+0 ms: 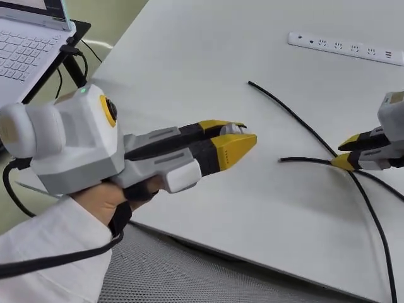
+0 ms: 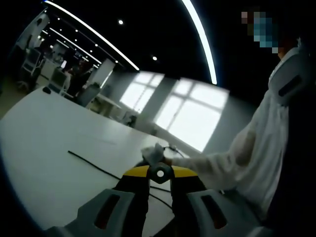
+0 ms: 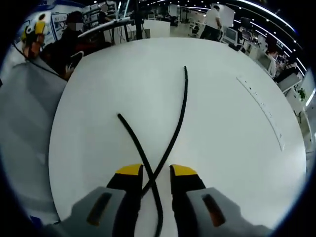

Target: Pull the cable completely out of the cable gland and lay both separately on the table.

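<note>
Left gripper: clenched on the small pale round cable gland, raised above the white table.
Right gripper: low over the table, jaws parted, strands running between them.
Thin black cable: flat on the table, two strands crossing, well apart from the gland.

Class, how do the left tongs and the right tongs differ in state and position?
The left tongs are shut on a small white gland; the right tongs are open, with two crossed black cables between them. The left tongs look lifted above the table; the right tongs sit low at it. Both have yellow tips.
</note>
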`<action>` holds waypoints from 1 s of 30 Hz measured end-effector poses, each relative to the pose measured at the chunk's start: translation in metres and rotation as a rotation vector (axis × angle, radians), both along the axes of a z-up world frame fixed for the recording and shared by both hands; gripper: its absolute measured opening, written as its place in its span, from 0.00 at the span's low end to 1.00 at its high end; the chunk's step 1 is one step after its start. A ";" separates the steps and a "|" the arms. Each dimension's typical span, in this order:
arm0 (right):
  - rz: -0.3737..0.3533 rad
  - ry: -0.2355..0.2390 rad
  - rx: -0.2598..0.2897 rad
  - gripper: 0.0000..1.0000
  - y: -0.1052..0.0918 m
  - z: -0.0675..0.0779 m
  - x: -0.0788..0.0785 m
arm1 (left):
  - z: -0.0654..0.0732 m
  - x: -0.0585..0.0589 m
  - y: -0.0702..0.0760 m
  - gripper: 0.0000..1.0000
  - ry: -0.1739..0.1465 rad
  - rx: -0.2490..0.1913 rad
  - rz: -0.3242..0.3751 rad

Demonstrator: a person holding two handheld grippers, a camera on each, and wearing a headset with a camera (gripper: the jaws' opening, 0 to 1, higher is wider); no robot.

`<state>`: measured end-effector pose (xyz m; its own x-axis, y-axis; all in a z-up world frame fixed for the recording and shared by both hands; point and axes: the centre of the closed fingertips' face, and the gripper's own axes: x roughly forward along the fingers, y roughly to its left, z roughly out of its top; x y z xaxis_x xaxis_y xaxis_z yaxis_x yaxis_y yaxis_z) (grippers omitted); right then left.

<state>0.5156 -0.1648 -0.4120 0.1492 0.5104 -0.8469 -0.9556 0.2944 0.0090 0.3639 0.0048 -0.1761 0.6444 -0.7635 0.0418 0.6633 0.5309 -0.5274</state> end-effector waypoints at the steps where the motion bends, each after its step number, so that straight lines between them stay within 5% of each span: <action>1: -0.007 0.002 -0.006 0.20 -0.001 -0.003 0.000 | 0.000 0.000 0.000 0.16 0.000 0.000 0.000; 3: -0.002 0.044 -0.029 0.14 -0.003 -0.011 -0.009 | 0.000 0.000 0.000 0.16 -0.001 0.001 0.002; 4: 0.004 -0.030 -0.025 0.12 -0.003 -0.005 -0.001 | 0.000 0.001 0.001 0.16 -0.001 0.001 0.003; 7: -0.018 0.020 -0.009 0.08 0.000 -0.006 -0.002 | 0.000 0.001 0.002 0.16 -0.001 -0.001 0.008; 11: -0.030 0.003 -0.051 0.05 -0.004 -0.009 0.003 | 0.000 0.002 0.003 0.16 -0.001 -0.006 0.013; 15: -0.116 0.058 0.025 0.02 0.019 0.007 0.004 | 0.000 0.002 0.003 0.16 0.001 -0.005 0.015; 21: -0.085 0.041 0.049 0.02 0.050 0.027 0.041 | 0.000 0.003 0.005 0.16 0.000 -0.009 0.024; 24: -0.079 -0.004 0.067 0.02 0.066 0.041 0.067 | 0.001 0.004 0.006 0.16 -0.002 -0.011 0.029; 27: -0.069 -0.067 0.142 0.02 0.087 0.060 0.094 | 0.001 0.004 0.007 0.16 -0.002 -0.011 0.034; 30: -0.104 -0.061 0.175 0.02 0.101 0.069 0.114 | 0.001 0.005 0.008 0.16 0.001 -0.013 0.040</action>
<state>0.6291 -0.0634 -0.3433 0.2569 0.6280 -0.7346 -0.9207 0.3901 0.0116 0.3689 0.0130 -0.1754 0.6745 -0.7365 0.0509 0.6413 0.5503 -0.5347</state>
